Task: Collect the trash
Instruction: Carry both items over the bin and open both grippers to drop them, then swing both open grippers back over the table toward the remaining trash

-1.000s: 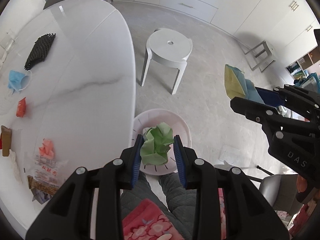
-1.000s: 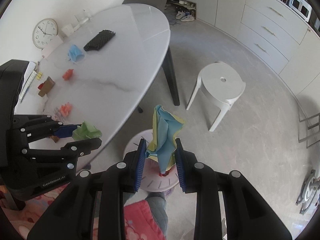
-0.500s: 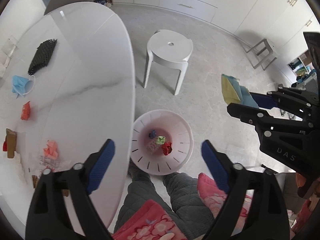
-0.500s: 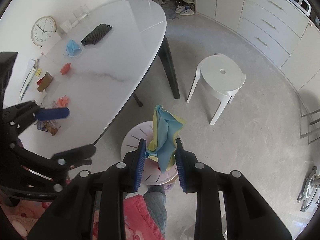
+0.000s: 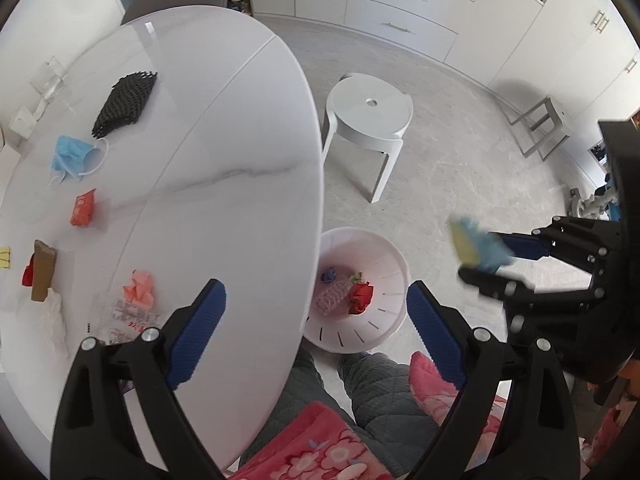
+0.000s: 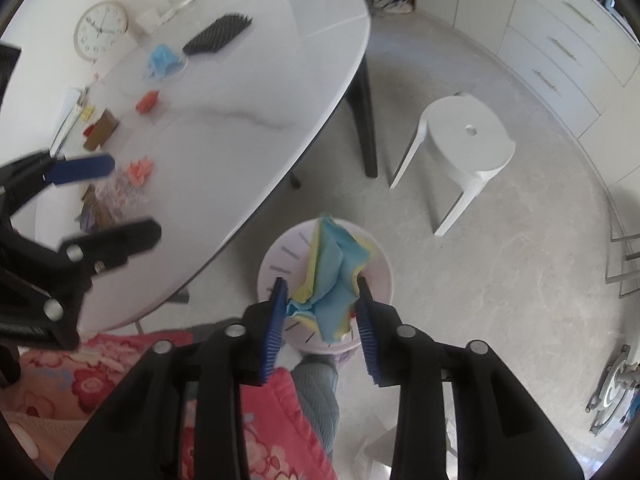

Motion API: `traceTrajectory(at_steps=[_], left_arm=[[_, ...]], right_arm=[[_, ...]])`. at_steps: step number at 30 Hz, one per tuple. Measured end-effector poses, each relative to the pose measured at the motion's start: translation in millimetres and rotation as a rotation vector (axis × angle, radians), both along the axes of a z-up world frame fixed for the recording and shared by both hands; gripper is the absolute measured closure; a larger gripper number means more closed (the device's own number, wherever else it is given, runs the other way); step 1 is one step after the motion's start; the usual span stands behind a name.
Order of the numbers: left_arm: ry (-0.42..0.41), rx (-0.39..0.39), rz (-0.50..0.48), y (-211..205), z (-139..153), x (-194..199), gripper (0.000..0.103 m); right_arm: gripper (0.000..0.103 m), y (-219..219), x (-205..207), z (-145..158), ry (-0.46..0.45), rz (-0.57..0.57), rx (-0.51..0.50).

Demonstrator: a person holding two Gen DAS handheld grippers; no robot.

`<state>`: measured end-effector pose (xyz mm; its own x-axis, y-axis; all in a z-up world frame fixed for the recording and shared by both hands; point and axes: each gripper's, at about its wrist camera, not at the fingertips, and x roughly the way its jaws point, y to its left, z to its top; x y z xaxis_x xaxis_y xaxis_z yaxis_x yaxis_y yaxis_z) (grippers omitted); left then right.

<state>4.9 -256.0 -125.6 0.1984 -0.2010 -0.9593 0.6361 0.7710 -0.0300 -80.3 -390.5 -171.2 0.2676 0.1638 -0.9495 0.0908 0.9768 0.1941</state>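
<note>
I am holding my left gripper (image 5: 316, 320) with its blue pads spread wide and nothing between them, hanging over the near edge of the white table (image 5: 224, 168). Just below and ahead of its right finger, the white trash basket (image 5: 394, 264) is sitting on the floor beside the table edge, with a red scrap (image 5: 362, 296), a pinkish wrapper (image 5: 332, 300) and a small blue piece (image 5: 329, 275) lying in its bottom. Ahead of the left finger, a crumpled pink paper (image 5: 139, 286) is resting on a clear printed wrapper (image 5: 126, 316), and further left a brown packet (image 5: 42, 274) is lying on the tabletop. Beyond those I am seeing an orange packet (image 5: 83, 209), then a blue face mask (image 5: 72, 158), and furthest a black mesh piece (image 5: 126, 102). My right gripper (image 6: 322, 314) is hovering directly over the basket (image 6: 276, 264), its jaws parted around a crumpled blue and yellow paper (image 6: 334, 276); the paper is sitting between the pads, and whether both are pressing on it I cannot tell. Off to its left, the left gripper's fingers (image 6: 80, 168) are showing blurred above the table. Further ahead and to the right, a white stool (image 6: 466, 148) is standing on the grey floor, well apart from the basket.
</note>
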Motion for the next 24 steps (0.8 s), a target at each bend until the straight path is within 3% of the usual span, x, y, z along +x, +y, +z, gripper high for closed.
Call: traceTrajectory(at_steps=[1,6,14,24], left_arm=[[-0.002,-0.001,0.005,2.4,1.0,1.1,0.015],[-0.011,-0.013,0.032,13.8,5.1,5.8,0.015],[-0.029,-0.023,0.062,26.0,10.1,13.0,0.015],[-0.067,-0.014,0.130,58.1,14.4,25.9,0.013]], right_arm=[[0.028,1.6,0.2,1.0,-0.007,-0.010,-0.010],[0.014,-3.0,8.0,12.8,-0.045,-0.065,-0.051],[0.007,0.8,28.2,24.1,-0.080,-0.055,-0.091],[0.006,24.3,52.9,23.5,-0.077,0.003,-0.064]])
